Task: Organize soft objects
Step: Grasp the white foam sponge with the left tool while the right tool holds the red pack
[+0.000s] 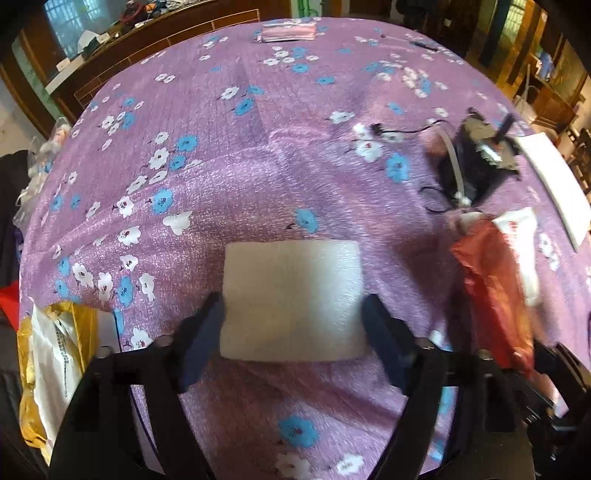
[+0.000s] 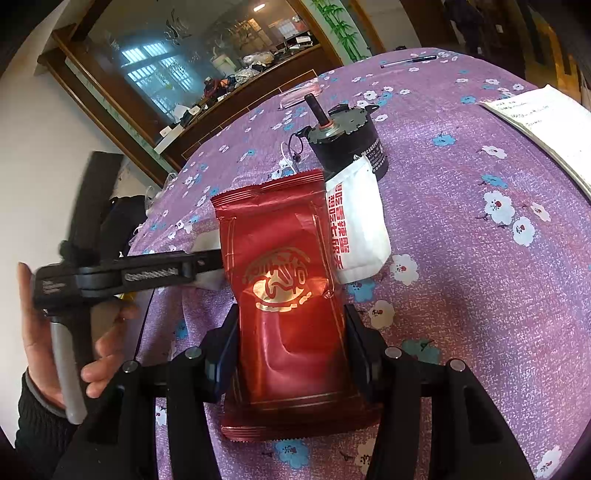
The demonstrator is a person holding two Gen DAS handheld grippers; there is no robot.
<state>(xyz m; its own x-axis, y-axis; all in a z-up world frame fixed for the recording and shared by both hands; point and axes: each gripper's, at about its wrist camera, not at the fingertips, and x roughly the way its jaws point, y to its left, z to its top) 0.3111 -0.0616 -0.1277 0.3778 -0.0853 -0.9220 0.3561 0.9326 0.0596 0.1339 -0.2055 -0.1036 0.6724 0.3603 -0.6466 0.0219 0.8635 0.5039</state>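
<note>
My left gripper (image 1: 291,314) is shut on a white foam pad (image 1: 291,291), one finger pressing each side, just above the purple flowered tablecloth (image 1: 258,147). My right gripper (image 2: 290,339) is shut on a red foil snack packet (image 2: 284,280), held lengthwise between the fingers. The packet also shows blurred at the right of the left wrist view (image 1: 495,288). A white sachet with red print (image 2: 356,229) lies beside the packet's far end. The left gripper (image 2: 147,275) shows side-on at the left of the right wrist view, with the foam pad (image 2: 207,243) partly hidden behind the packet.
A black cylindrical motor (image 2: 347,144) with a shaft stands beyond the sachet. A white booklet (image 2: 546,125) lies far right, a pen (image 2: 408,61) and a pink packet (image 1: 288,31) at the far edge. Yellow and white bags (image 1: 55,350) sit at the left edge.
</note>
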